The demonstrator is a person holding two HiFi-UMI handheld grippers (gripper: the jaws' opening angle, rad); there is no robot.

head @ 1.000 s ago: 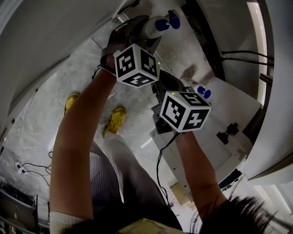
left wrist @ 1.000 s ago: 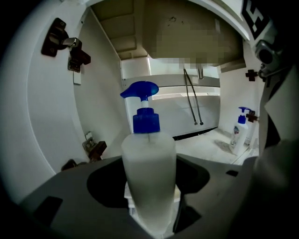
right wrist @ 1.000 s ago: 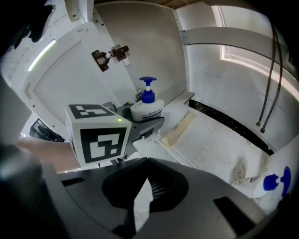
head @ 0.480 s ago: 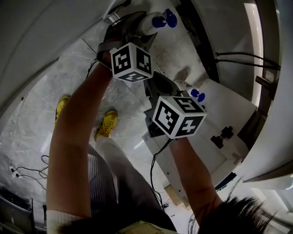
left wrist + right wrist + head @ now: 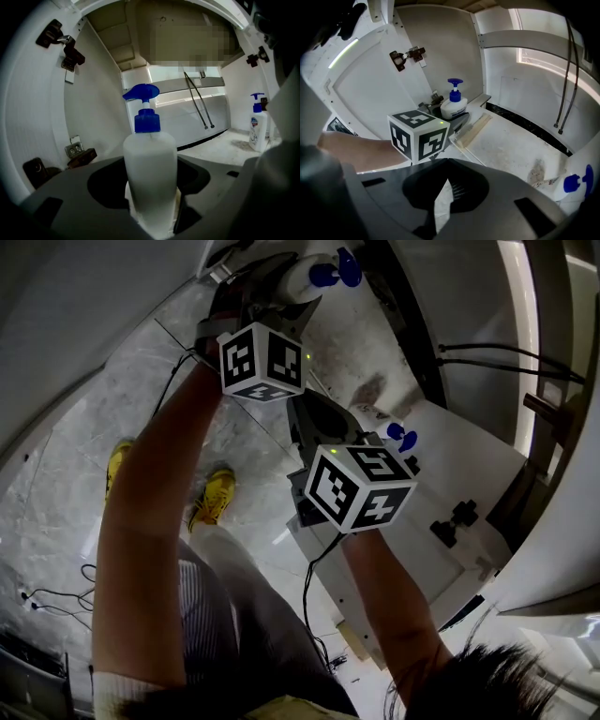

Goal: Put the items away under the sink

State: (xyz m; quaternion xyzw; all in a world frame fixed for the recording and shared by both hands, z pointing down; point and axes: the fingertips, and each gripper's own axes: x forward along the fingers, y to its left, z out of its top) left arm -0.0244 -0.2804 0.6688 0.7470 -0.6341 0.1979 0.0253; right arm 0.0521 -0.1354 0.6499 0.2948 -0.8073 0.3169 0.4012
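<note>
A white bottle with a blue pump (image 5: 150, 173) stands upright between the jaws of my left gripper (image 5: 151, 192), which is shut on its body. The head view shows this bottle (image 5: 314, 276) at the top, past the left gripper (image 5: 281, 292), at the cabinet's left side. From the right gripper view, the held bottle (image 5: 453, 107) hovers by the cabinet's left wall. A second blue-pump bottle (image 5: 398, 437) (image 5: 258, 129) (image 5: 574, 185) stands on the cabinet floor. My right gripper (image 5: 446, 161) (image 5: 323, 418) is shut and holds nothing, a little above the floor.
The under-sink cabinet is open, with door hinges (image 5: 70, 51) on its left wall and two hoses (image 5: 199, 101) running down the back. A wooden strip (image 5: 473, 129) lies on the stained floor (image 5: 511, 140). Yellow shoes (image 5: 216, 495) and cables are on the room floor.
My left gripper has carried its bottle a little further up and left in the head view, toward the cabinet. The right gripper has hardly moved.
</note>
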